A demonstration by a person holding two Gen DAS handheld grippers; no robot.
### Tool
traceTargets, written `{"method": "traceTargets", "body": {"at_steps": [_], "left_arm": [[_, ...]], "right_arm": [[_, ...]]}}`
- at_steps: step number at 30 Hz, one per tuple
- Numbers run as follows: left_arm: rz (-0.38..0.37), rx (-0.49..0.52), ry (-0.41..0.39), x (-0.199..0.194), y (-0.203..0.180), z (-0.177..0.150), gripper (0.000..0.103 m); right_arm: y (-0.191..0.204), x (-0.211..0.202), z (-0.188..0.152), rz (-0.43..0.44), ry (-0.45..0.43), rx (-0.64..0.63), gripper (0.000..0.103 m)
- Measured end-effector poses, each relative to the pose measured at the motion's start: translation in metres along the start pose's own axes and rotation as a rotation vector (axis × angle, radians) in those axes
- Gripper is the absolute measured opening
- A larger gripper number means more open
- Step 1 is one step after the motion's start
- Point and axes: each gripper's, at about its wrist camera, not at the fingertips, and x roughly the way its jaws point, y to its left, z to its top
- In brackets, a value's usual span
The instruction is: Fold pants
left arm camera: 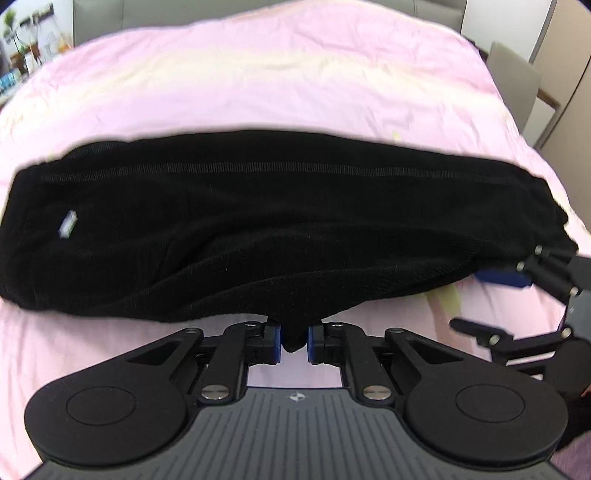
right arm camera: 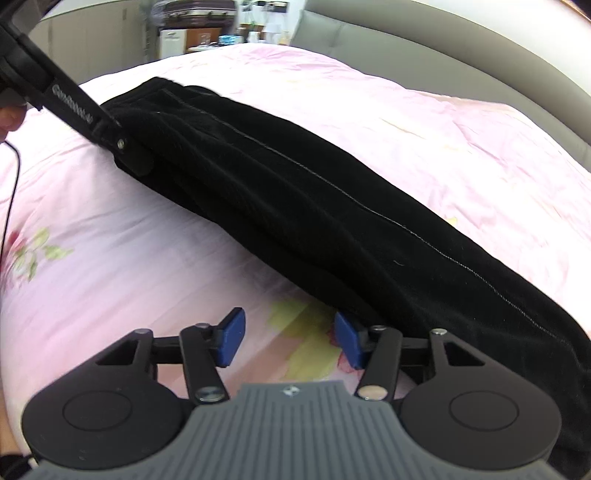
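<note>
Black pants (left arm camera: 258,221) lie lengthwise across the pink bed, with a small white label (left arm camera: 68,223) near their left end. My left gripper (left arm camera: 294,339) is shut on a pinch of the pants' near edge, and the cloth bulges up from its blue pads. In the right wrist view the pants (right arm camera: 332,221) run diagonally, and the left gripper (right arm camera: 133,158) grips their far end. My right gripper (right arm camera: 291,341) is open over the sheet. Its right pad (right arm camera: 349,343) sits at the pants' near edge, with only bedding between the pads. The left wrist view shows the right gripper (left arm camera: 480,302) at the pants' right end.
The pink floral bedsheet (left arm camera: 295,85) covers the whole bed, with a grey headboard (right arm camera: 443,48) behind. A chair (left arm camera: 513,85) stands off the right side. Shelves with plants (left arm camera: 22,48) and a suitcase (right arm camera: 199,9) are beyond the bed. A thin black cable (right arm camera: 11,192) hangs at the left.
</note>
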Motion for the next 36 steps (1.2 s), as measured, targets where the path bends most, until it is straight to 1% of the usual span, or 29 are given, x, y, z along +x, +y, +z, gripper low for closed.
{"method": "traceTargets", "body": {"at_steps": [2, 5, 6, 7, 8, 11, 12, 13, 15, 17, 21, 22, 24, 26, 28, 30, 32, 36], "left_arm": [[-0.003, 0.006, 0.039, 0.012, 0.001, -0.011, 0.012], [0.0, 0.014, 0.085, 0.029, 0.0, -0.027, 0.011], [-0.006, 0.003, 0.1, 0.034, 0.002, -0.032, 0.011], [-0.013, -0.009, 0.109, 0.038, 0.005, -0.034, 0.011], [-0.018, -0.012, 0.113, 0.039, 0.006, -0.036, 0.011], [-0.025, -0.005, 0.126, 0.04, 0.008, -0.039, 0.01], [-0.025, -0.002, 0.133, 0.04, 0.008, -0.041, 0.007], [-0.023, -0.002, 0.153, 0.042, 0.01, -0.042, 0.0], [-0.021, 0.001, 0.18, 0.041, 0.014, -0.048, 0.0], [-0.017, 0.011, 0.177, 0.033, 0.017, -0.055, 0.0], [-0.008, -0.007, 0.129, 0.014, 0.026, -0.056, 0.001], [0.001, -0.004, 0.108, 0.01, 0.026, -0.053, 0.001], [0.021, 0.002, 0.055, 0.003, 0.024, -0.048, 0.007], [0.036, -0.001, 0.01, -0.001, 0.023, -0.035, 0.008], [0.059, -0.004, -0.022, -0.001, 0.023, -0.023, 0.015], [0.084, 0.003, -0.042, 0.001, 0.022, -0.009, 0.025], [0.099, 0.012, -0.034, 0.009, 0.023, 0.005, 0.026], [0.1, -0.018, 0.006, 0.019, 0.038, 0.023, 0.027]], "right_arm": [[0.007, -0.004, -0.007, -0.004, -0.005, -0.054, 0.05], [0.018, 0.011, -0.011, 0.016, 0.03, -0.133, 0.05], [0.019, 0.016, -0.014, 0.032, 0.048, -0.15, 0.049], [0.02, 0.024, -0.015, 0.045, 0.068, -0.165, 0.044], [0.022, 0.03, -0.015, 0.039, 0.077, -0.181, 0.043], [0.022, 0.034, -0.012, 0.006, 0.054, -0.213, 0.043], [0.019, 0.032, -0.008, 0.0, 0.044, -0.21, 0.043], [0.018, 0.031, -0.006, -0.005, 0.035, -0.208, 0.043], [0.016, 0.028, -0.002, 0.001, 0.039, -0.202, 0.043], [0.015, 0.02, -0.007, 0.014, 0.064, -0.201, 0.044], [-0.001, 0.003, -0.025, -0.021, 0.136, -0.207, 0.044], [-0.009, -0.003, -0.03, -0.031, 0.151, -0.185, 0.044], [-0.031, -0.015, -0.041, -0.054, 0.183, -0.119, 0.044], [-0.058, -0.028, -0.051, -0.093, 0.211, -0.025, 0.044], [-0.091, -0.044, -0.063, -0.147, 0.233, 0.082, 0.044], [-0.125, -0.059, -0.075, -0.211, 0.248, 0.19, 0.044], [-0.164, -0.075, -0.089, -0.272, 0.251, 0.324, 0.046], [-0.247, -0.104, -0.119, -0.35, 0.213, 0.667, 0.046]]}}
